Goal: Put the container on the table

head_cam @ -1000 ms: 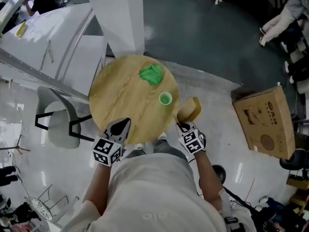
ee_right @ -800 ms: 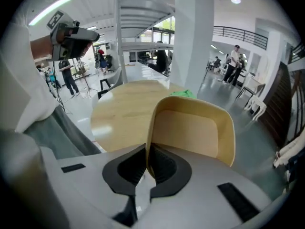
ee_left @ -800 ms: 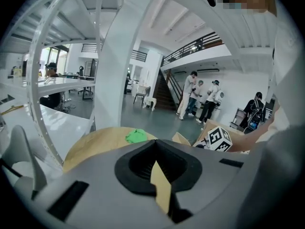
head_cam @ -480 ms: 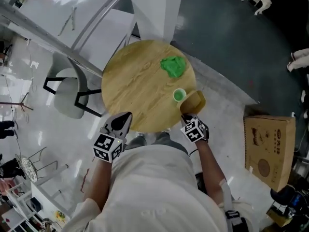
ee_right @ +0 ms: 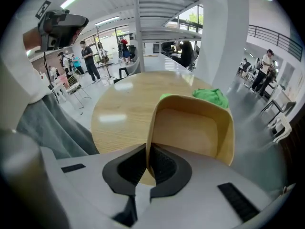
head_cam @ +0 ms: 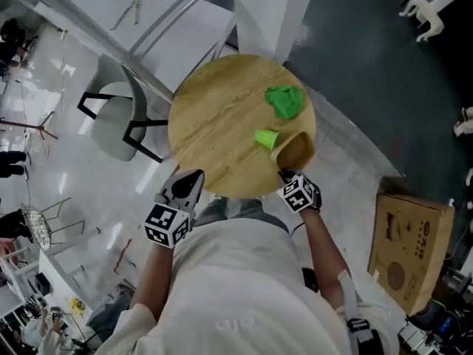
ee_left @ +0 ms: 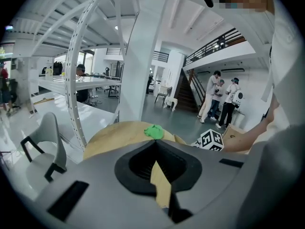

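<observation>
The right gripper [ee_right: 147, 162] has its fingers clamped hard on the near wall of the wooden container [ee_right: 190, 128], one finger inside the rim and one outside. The container juts out straight beyond those fingers, open side up, tilted a little. From the head view it sits over the near right edge of the round table [head_cam: 214, 124], right at the gripper's fingertips.

So I'd call the carry nearly over. What's left: set the base down flat, open the fingers, pull away. Nothing has been let go yet.

The left gripper [ee_left: 154, 144] hangs off the table's near edge, fingers together with nothing between them, only a sliver of tabletop showing past them.

Just beyond the container from the right fingers lies a green cup [head_cam: 266, 138], and further out a crumpled green cloth [head_cam: 284, 100]. Both are close, so the landing spot is tight.

Hard to call: whether the container's base already touches the wood, because its own walls hide the underside. The cup is mostly blocked in the right gripper view, and whether it's upright or tipped over I can't tell.
</observation>
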`<action>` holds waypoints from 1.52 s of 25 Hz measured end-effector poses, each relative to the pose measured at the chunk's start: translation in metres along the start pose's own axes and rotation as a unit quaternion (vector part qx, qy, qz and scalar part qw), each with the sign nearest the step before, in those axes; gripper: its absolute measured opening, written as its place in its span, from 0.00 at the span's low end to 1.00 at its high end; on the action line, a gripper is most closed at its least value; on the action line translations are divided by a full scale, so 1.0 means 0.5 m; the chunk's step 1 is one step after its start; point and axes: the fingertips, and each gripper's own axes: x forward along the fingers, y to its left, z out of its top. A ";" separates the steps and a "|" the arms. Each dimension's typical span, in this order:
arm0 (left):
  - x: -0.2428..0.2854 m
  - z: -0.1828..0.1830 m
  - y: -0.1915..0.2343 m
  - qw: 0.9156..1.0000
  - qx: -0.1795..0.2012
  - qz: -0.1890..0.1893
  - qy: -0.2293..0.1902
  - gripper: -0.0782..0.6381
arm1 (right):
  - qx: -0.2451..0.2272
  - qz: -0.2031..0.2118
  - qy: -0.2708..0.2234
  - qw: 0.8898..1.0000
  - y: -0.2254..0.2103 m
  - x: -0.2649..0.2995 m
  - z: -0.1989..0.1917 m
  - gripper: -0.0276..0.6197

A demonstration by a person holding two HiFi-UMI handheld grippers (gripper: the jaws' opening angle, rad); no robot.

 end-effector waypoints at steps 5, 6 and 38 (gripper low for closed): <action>-0.025 -0.005 0.012 1.000 -0.009 0.019 -0.005 0.13 | -0.023 0.014 0.007 1.000 0.013 0.024 0.023 0.09; -0.031 -0.008 0.014 1.000 -0.011 0.022 -0.006 0.13 | -0.029 0.015 0.009 0.999 0.015 0.029 0.026 0.09; -0.162 -0.081 0.105 0.991 -0.073 0.112 -0.012 0.13 | -0.087 0.007 0.047 0.995 0.016 0.141 0.126 0.24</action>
